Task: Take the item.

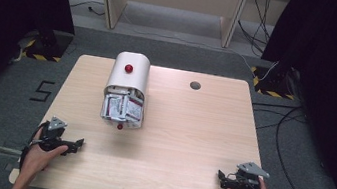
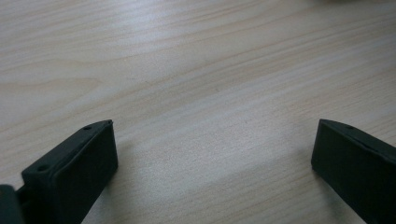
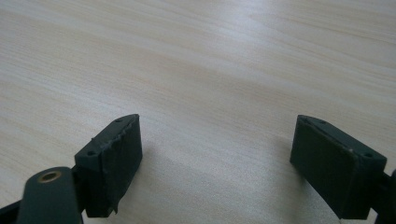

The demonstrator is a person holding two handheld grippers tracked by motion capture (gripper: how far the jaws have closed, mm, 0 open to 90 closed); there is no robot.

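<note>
A white rounded box (image 1: 127, 83) with a red knob on top lies on the wooden table (image 1: 191, 128), its open front end showing several paper packets (image 1: 123, 108); a small red ball (image 1: 119, 126) sits just before it. My left gripper (image 1: 79, 143) rests at the near left edge in a hand, and in the left gripper view (image 2: 215, 135) its jaws stand wide apart over bare wood. My right gripper (image 1: 220, 175) rests at the near right edge; the right gripper view (image 3: 217, 128) shows it open, with nothing between its jaws.
A dark round hole (image 1: 195, 85) marks the table's far right. Beyond the table stand wooden furniture legs (image 1: 111, 5), floor cables (image 1: 283, 127) and black curtains on both sides. Grey carpet surrounds the table.
</note>
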